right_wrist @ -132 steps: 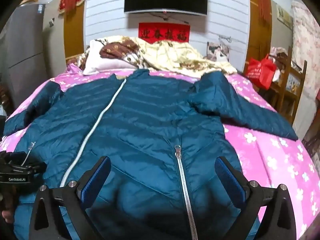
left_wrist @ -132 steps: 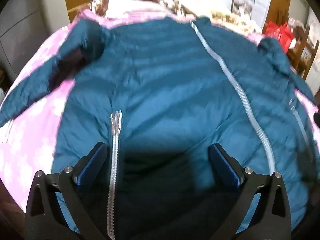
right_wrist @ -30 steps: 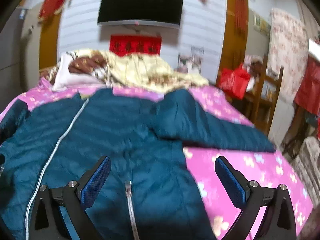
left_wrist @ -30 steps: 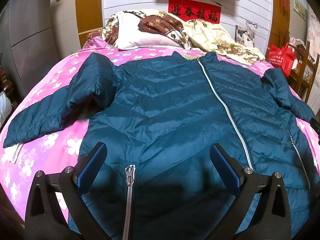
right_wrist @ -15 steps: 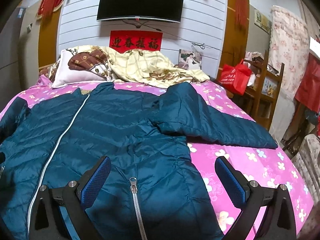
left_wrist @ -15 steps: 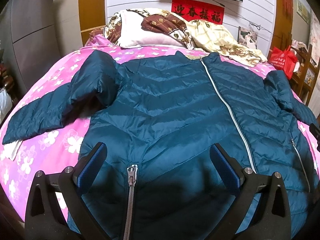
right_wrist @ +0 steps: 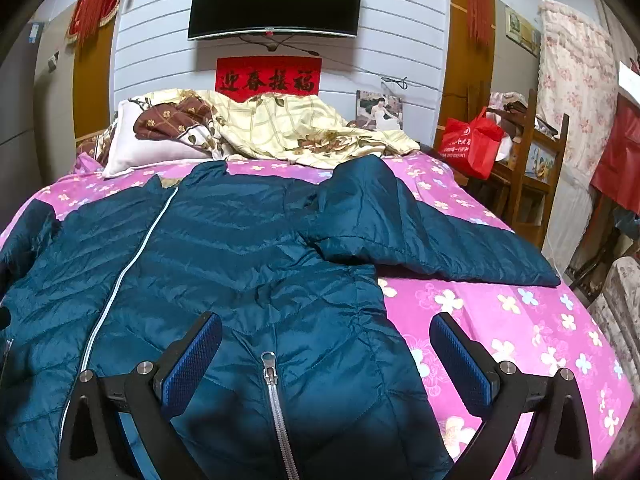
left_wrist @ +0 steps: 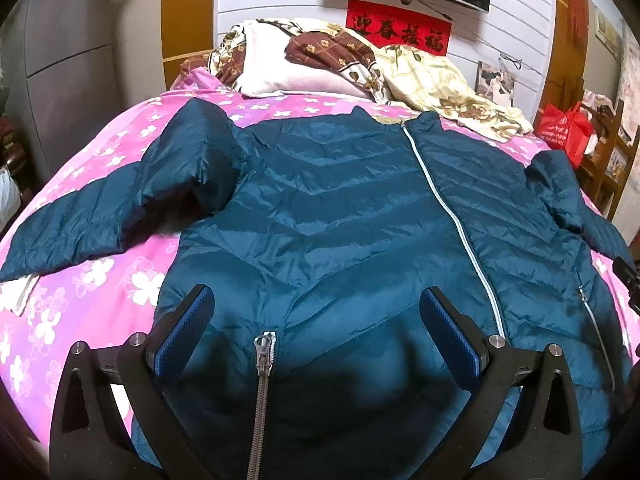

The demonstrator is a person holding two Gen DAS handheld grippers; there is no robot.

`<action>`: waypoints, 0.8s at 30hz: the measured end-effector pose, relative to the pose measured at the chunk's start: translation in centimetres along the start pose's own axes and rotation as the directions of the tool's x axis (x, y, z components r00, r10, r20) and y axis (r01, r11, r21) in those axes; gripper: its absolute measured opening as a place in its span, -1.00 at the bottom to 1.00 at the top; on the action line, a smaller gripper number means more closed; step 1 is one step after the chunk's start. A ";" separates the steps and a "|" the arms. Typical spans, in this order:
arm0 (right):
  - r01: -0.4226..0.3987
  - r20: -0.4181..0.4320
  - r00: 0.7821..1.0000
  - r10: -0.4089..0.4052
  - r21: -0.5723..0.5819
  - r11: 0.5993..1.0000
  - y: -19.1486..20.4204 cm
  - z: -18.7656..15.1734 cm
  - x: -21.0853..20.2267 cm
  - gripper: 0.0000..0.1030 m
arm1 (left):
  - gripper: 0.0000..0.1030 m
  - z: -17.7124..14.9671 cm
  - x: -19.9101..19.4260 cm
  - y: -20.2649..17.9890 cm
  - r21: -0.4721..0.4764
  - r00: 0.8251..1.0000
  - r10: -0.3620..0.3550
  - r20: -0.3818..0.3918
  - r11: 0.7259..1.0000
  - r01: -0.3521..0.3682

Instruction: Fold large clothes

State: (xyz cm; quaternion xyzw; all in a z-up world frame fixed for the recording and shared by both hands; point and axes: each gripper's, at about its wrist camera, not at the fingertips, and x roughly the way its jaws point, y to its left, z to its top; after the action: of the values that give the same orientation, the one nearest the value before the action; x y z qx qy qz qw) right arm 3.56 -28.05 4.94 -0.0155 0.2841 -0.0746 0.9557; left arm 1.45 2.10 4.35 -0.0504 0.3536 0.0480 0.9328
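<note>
A teal quilted puffer jacket (left_wrist: 328, 216) (right_wrist: 240, 248) lies front up and zipped on the pink flowered bed (left_wrist: 100, 280) (right_wrist: 500, 320), collar toward the headboard. Its left sleeve (left_wrist: 104, 208) spreads out to the left, its right sleeve (right_wrist: 432, 240) to the right. My left gripper (left_wrist: 318, 332) hovers open over the jacket's lower left front, above a pocket zipper (left_wrist: 262, 384). My right gripper (right_wrist: 326, 360) is open too, over the lower right front and its pocket zipper (right_wrist: 276, 400). Nothing sits between either pair of blue pads.
A pillow (right_wrist: 148, 148) and a rumpled checked quilt (right_wrist: 300, 128) are piled at the head of the bed. A red bag (right_wrist: 468, 144) rests on wooden shelves to the right. A TV (right_wrist: 276, 0) hangs on the wall. A grey cabinet (left_wrist: 68, 80) stands on the left.
Both grippers have pulled back and tilted up from the jacket, so more of the bed and the room shows. The jacket has not moved.
</note>
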 end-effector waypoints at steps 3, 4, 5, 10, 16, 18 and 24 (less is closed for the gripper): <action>-0.003 0.001 1.000 0.003 0.001 1.000 0.0 -0.1 0.0 1.00 | 0.99 0.0 0.2 0.2 -0.017 1.000 0.008 -0.012 1.000 -0.008; -0.001 0.001 1.000 0.001 0.000 1.000 0.0 -0.1 0.0 1.00 | 0.99 0.0 0.1 0.4 -0.022 1.000 0.012 -0.012 1.000 -0.012; 0.001 0.001 1.000 -0.001 -0.001 1.000 0.0 0.0 0.0 1.00 | 0.99 0.0 0.1 0.5 -0.025 1.000 0.016 -0.012 1.000 -0.016; 0.004 -0.006 1.000 -0.004 -0.003 1.000 0.0 0.0 0.0 1.00 | 0.99 0.0 0.3 0.8 -0.035 0.999 0.030 -0.019 0.999 -0.031; 0.004 -0.009 1.000 -0.004 0.006 1.000 -0.4 -0.2 0.0 1.00 | 0.99 0.0 0.1 1.0 -0.042 0.999 0.032 -0.015 0.999 -0.033; 0.002 -0.009 1.000 -0.002 0.007 1.000 -0.4 -0.2 -0.1 1.00 | 0.99 0.0 0.1 1.0 -0.046 0.999 0.035 -0.020 0.998 -0.036; 0.004 -0.008 1.000 -0.004 0.006 1.000 -0.4 -0.2 -0.1 1.00 | 0.99 0.1 0.2 1.1 -0.053 0.999 0.035 -0.024 0.998 -0.036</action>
State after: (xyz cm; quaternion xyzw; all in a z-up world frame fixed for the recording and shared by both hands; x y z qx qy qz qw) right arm 3.35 -28.46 4.85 -0.0130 0.2878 -0.0773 0.9545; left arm 1.48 3.26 4.24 -0.0697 0.3635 0.0733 0.9261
